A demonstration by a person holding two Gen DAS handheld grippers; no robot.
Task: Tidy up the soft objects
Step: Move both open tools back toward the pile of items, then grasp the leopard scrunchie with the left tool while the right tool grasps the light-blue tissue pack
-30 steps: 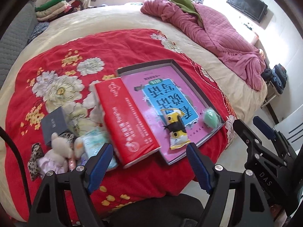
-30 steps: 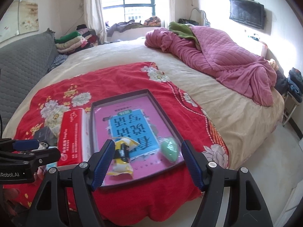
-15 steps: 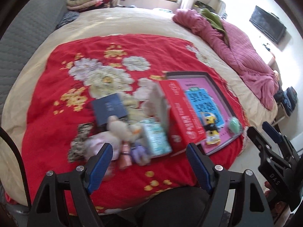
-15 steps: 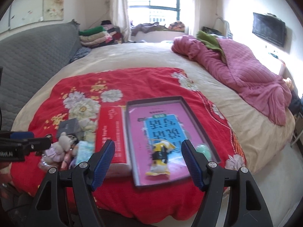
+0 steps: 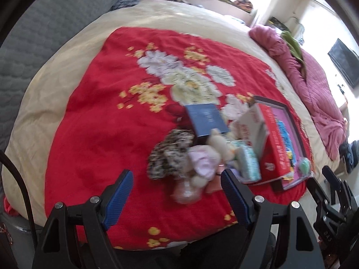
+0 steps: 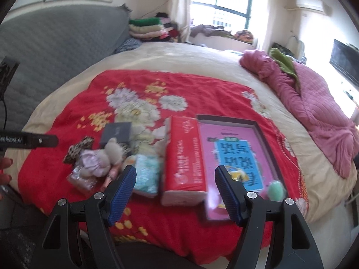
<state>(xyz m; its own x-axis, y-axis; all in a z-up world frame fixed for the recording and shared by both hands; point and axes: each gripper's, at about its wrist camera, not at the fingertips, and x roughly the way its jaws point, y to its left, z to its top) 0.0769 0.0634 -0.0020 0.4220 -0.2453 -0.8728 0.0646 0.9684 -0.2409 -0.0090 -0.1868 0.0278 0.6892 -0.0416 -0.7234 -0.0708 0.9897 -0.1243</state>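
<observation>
On the bed, a red floral quilt (image 6: 125,83) carries everything. A dark-framed shallow tray (image 6: 261,132) lies right, holding a pink book (image 6: 237,148). A red tissue pack (image 6: 185,157) lies just left of it, then a plush toy heap (image 6: 101,159), with a grey box (image 6: 115,132) behind.

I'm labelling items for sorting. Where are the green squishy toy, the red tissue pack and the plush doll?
green squishy toy (image 6: 276,190), right wrist view, its rounded top.
red tissue pack (image 6: 186,157), right wrist view, its top face.
plush doll (image 6: 113,150), right wrist view, its head.

Crumpled red floral cloth blanket (image 5: 96,134), fuzzy plush toy (image 6: 112,154), glossy paper-wrapped red pack (image 6: 185,157), quilted pink bedspread (image 6: 314,103)
</observation>
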